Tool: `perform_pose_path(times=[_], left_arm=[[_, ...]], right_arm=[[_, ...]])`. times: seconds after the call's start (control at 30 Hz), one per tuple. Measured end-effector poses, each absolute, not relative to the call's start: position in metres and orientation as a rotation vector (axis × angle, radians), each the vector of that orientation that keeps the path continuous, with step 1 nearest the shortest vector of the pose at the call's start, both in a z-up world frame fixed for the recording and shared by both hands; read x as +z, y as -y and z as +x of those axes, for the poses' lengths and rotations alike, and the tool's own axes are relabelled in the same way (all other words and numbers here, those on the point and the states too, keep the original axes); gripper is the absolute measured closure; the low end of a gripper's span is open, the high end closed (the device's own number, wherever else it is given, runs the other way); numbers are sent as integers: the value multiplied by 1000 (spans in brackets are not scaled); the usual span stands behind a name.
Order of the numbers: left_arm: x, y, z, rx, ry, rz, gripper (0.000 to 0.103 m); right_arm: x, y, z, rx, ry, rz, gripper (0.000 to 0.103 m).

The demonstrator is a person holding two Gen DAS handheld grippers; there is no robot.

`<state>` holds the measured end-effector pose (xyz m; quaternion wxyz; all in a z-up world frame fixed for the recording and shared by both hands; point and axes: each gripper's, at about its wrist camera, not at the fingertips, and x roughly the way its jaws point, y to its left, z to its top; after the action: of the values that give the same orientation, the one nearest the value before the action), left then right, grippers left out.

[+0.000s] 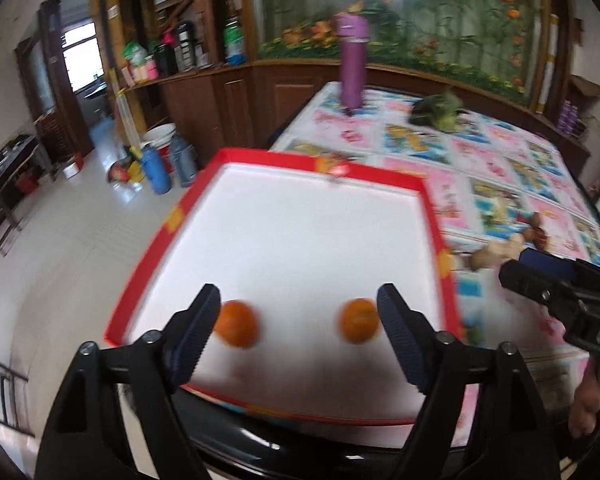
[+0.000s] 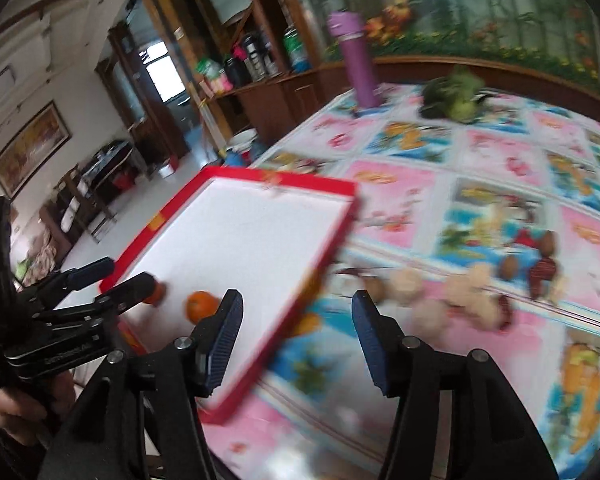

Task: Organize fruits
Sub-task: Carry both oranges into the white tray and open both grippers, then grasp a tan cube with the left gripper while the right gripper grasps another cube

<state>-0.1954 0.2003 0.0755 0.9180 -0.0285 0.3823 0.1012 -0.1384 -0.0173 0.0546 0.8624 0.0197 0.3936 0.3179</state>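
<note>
Left claw (image 1: 300, 316), jaws apart, hangs over the red-rimmed tray (image 1: 434, 216) holding 2 oranges (image 1: 358, 326). Right claw (image 2: 298, 320), also apart and empty, straddles the tray's edge. Blurred, unidentifiable pale lumps (image 2: 472, 288) lie on the worktop (image 2: 400, 188).

Black claw (image 1: 300, 320) arms; ribbed blue pads (image 1: 196, 336); silver screws.

Left tongs (image 1: 300, 312) are gaping wide, fingers spread, nothing between them. Right tongs (image 2: 298, 320) are also gaping, nothing gripped, sitting just right of the left tongs, level with them. A hand (image 2: 16, 408) is gripping the left tongs' handle from below.
</note>
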Motion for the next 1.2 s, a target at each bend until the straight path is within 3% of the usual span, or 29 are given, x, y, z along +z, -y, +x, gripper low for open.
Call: perform_pose_path(times=[0.2,0.43,0.5,0.73,1.1,1.13,1.2], left_arm=[[73,-124,-180,-35,-826,-1,19],[42,-66,-145,-160,-924,32,20],[36,-65,-139,-161,-942,15,25],[29,-79,-137,-130,-966,-6,27],[22,-71,-124,-169,-988,-5,27],[22,-69,-123,-174,-989,-5,28],[20,-68,-119,-184,-999,-13,38]], right_arm=[[47,101,-126,443,-835,56,47],[39,107,-120,434,-862,21,48],[38,102,-120,486,-860,15,53],[23,81,-100,584,-916,25,63],[7,75,-81,530,-923,-26,65],[7,74,-80,534,-921,-37,74],[7,74,-80,536,-917,-47,77]])
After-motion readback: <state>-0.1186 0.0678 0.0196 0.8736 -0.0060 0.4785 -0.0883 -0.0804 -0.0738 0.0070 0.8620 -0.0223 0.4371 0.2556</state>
